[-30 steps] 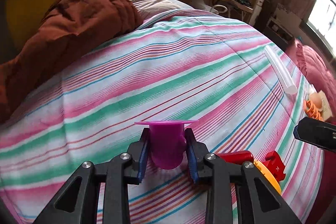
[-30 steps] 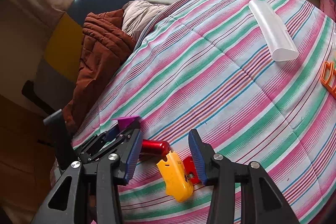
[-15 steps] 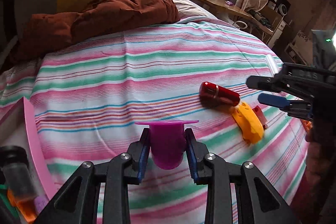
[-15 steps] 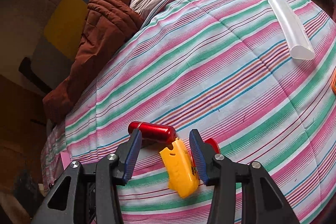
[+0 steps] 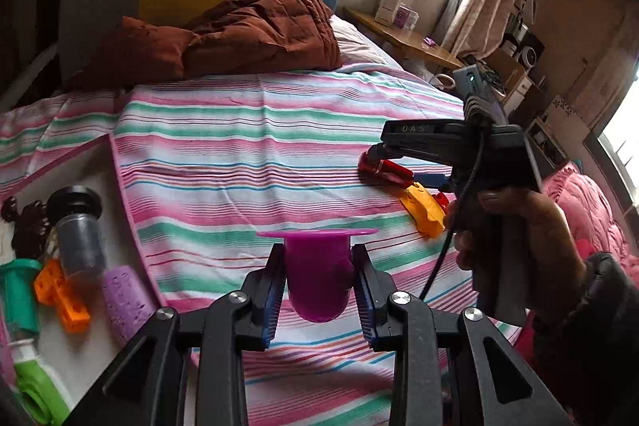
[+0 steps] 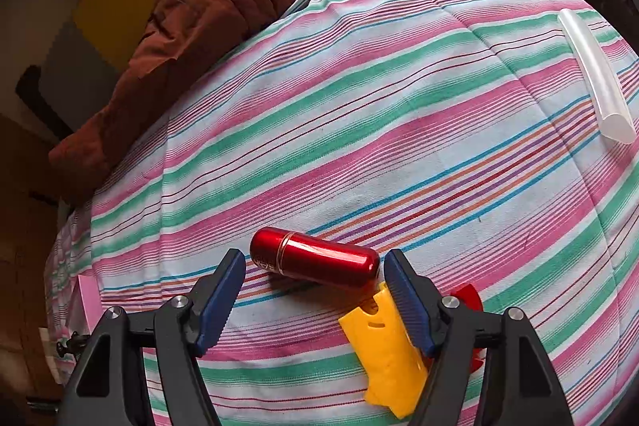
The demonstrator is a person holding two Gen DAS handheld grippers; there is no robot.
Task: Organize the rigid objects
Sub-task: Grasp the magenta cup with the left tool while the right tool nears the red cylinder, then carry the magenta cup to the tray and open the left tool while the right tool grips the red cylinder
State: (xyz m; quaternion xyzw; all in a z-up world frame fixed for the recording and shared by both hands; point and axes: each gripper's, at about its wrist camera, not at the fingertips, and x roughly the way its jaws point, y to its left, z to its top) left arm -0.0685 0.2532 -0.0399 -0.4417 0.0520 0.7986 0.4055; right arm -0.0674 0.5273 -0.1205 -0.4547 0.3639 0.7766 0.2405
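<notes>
My left gripper (image 5: 317, 292) is shut on a purple flanged plug (image 5: 317, 266), held above the striped bedspread near a pink-rimmed tray (image 5: 120, 178) at the left. In the right wrist view my right gripper (image 6: 315, 290) has its jaws opening just above a red metal capsule (image 6: 315, 262) lying on the bed, pads apart from it. A yellow plastic piece (image 6: 387, 342) and a small red part (image 6: 465, 294) lie beside its right finger. The left wrist view shows the right gripper (image 5: 395, 170) from the side, held by a person's hand (image 5: 515, 226), over the red capsule (image 5: 385, 170).
The tray holds a dark-capped clear tube (image 5: 78, 234), an orange block (image 5: 60, 290), a purple roller (image 5: 124, 302) and green items (image 5: 18, 290). A brown quilt (image 5: 247, 30) lies at the bed's head. A translucent white tube (image 6: 595, 74) rests far right on the bedspread.
My left gripper has swung left with the purple plug, bringing the tray into view. My right gripper has come down over the red capsule and its jaws have widened.
</notes>
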